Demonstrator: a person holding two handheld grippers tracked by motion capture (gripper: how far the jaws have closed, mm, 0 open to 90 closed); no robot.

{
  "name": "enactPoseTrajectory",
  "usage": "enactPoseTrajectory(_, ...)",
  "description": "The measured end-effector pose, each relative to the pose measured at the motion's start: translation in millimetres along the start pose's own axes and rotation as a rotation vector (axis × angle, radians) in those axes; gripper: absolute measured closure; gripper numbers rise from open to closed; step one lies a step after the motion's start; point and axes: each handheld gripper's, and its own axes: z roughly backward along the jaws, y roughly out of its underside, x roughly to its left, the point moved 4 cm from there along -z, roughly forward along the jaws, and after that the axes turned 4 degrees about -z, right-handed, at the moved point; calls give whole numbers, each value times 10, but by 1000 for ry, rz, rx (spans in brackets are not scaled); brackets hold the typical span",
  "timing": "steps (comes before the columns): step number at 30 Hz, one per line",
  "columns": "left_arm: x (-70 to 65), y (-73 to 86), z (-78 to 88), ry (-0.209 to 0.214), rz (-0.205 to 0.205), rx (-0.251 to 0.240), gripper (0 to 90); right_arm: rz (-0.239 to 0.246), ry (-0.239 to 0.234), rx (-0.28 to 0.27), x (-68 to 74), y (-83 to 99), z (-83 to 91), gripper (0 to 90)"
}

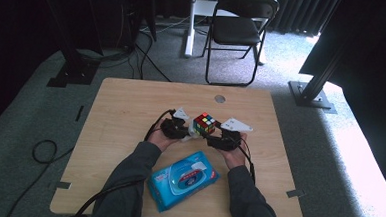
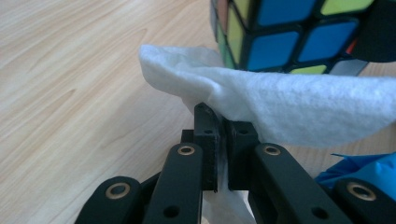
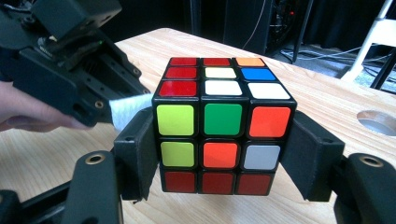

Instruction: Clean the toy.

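right gripper (image 3: 223, 154) jaws clamped on cube (image 3: 223, 126) — rigid, slick, i grip flat faces; left gripper (image 2: 223, 140) jaws pinch limp wipe (image 2: 299, 107).

Blue wipes pack (image 1: 183, 180) lay just behind both hands, blocking retreat toward the near table edge (image 1: 175, 215); cube (image 1: 204, 123) filled the gap between left gripper (image 1: 182, 131) and right gripper (image 1: 219, 139); bare wood lay open left, right and beyond; hole (image 1: 220, 98) sat far off

Both forearms reach forward, left gripper (image 1: 176, 129) and right gripper (image 1: 225, 140) clamped, facing inward.
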Motion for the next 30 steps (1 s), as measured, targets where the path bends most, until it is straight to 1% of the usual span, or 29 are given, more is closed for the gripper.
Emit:
enactPoseTrajectory(5,-102,-31,-49,31,-28,3,853,-1,3,0,-2,4,-6,344)
enactPoseTrajectory(7,-131,-47,-58,41,-41,3,852,-1,5,0,-1,5,-9,344)
enactPoseTrajectory(8,-131,-47,-58,41,-41,3,853,-1,5,0,-1,5,-9,344)
enactPoseTrajectory(9,-160,-63,-61,60,-47,-3,853,-1,6,0,-2,5,-8,344)
enactPoseTrajectory(11,-187,-77,-59,80,-54,-7,853,-6,8,-2,-7,2,-5,344)
enactPoseTrajectory(12,-212,-89,-61,89,-66,-7,853,-8,9,-2,-9,2,-5,344)
enactPoseTrajectory(16,-284,-121,-74,115,-89,-12,853,-14,11,-6,-15,0,-7,344)
enactPoseTrajectory(22,-364,-153,-98,149,-107,-13,853,-15,19,-6,-24,2,-7,344)
enactPoseTrajectory(26,-403,-171,-105,162,-123,-11,853,-16,23,-5,-26,5,-14,344)
enactPoseTrajectory(30,-392,-165,-102,154,-124,-6,853,-15,26,-7,-28,0,-8,344)
